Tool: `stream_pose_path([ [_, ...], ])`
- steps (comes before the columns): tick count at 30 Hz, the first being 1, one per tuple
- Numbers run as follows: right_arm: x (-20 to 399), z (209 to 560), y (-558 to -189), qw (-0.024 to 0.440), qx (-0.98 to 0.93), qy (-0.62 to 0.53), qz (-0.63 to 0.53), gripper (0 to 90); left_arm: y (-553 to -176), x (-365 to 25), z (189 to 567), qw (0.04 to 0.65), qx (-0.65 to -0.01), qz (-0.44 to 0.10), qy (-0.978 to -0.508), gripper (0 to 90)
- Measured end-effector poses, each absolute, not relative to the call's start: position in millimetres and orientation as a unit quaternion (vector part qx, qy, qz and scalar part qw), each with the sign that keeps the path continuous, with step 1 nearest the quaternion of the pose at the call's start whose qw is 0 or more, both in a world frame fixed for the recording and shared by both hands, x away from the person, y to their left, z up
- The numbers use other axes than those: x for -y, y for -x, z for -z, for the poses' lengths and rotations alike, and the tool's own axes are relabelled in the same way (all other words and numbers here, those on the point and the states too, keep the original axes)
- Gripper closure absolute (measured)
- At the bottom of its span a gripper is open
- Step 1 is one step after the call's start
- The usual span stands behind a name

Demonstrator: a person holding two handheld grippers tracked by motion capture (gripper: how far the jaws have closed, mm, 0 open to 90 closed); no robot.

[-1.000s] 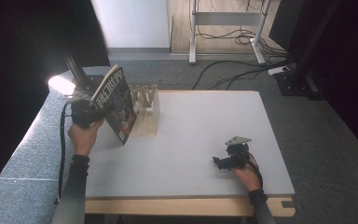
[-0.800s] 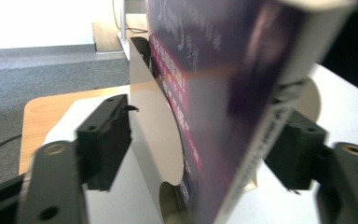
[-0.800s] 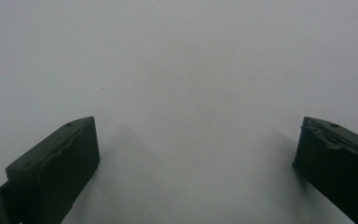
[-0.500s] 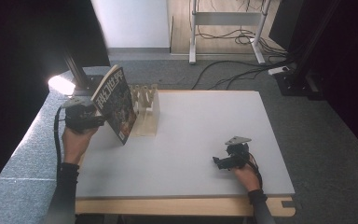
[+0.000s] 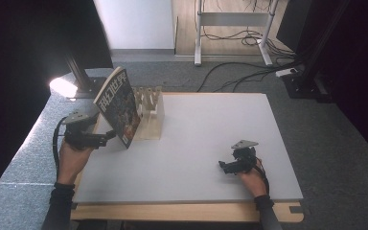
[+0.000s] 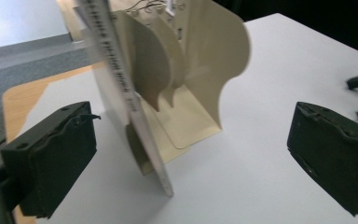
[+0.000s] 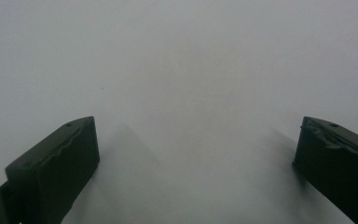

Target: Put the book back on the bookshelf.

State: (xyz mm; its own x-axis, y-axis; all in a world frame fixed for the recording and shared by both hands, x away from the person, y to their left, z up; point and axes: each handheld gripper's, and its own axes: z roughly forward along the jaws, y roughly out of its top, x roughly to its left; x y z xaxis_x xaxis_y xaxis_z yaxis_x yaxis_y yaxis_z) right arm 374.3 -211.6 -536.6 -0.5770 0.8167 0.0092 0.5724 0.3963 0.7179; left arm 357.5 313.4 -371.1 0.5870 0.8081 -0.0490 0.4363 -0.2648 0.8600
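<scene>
The magazine (image 5: 119,106) stands tilted on its lower edge, leaning against the cream file rack (image 5: 149,115) at the far left of the white tabletop (image 5: 196,143). The left gripper (image 5: 106,138) sits just left of the rack; its fingers (image 6: 51,172) have just been opening and now stand wide apart, with the magazine's spine between them but untouched. The right gripper (image 5: 224,166) rests on the tabletop well to the right of the rack, its fingers (image 7: 56,168) spread over bare surface.
</scene>
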Motion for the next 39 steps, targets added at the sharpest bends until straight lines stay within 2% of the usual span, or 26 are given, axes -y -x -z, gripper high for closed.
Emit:
stream_pose_path([
  [11, 211.7, 536.5, -374.4, 0.174, -0.817, -0.426, -0.348, 0.0, -341.8, -277.7, 386.7, 0.444, -0.352, -0.193, -0.801, 0.0],
  [19, 211.6, 536.5, -374.4, 0.174, -0.817, -0.426, -0.347, 0.0, -341.7, -251.3, 414.1, 0.443, -0.328, -0.170, -0.817, 0.0],
  [32, 211.1, 536.7, -373.9, 0.178, -0.817, -0.424, -0.347, 0.0, -346.4, -232.4, 471.1, 0.444, -0.323, -0.130, -0.825, 0.0],
  [39, 211.1, 536.7, -374.0, 0.178, -0.817, -0.424, -0.347, 0.0, -349.8, -227.1, 501.2, 0.408, -0.337, -0.126, -0.839, 0.0],
])
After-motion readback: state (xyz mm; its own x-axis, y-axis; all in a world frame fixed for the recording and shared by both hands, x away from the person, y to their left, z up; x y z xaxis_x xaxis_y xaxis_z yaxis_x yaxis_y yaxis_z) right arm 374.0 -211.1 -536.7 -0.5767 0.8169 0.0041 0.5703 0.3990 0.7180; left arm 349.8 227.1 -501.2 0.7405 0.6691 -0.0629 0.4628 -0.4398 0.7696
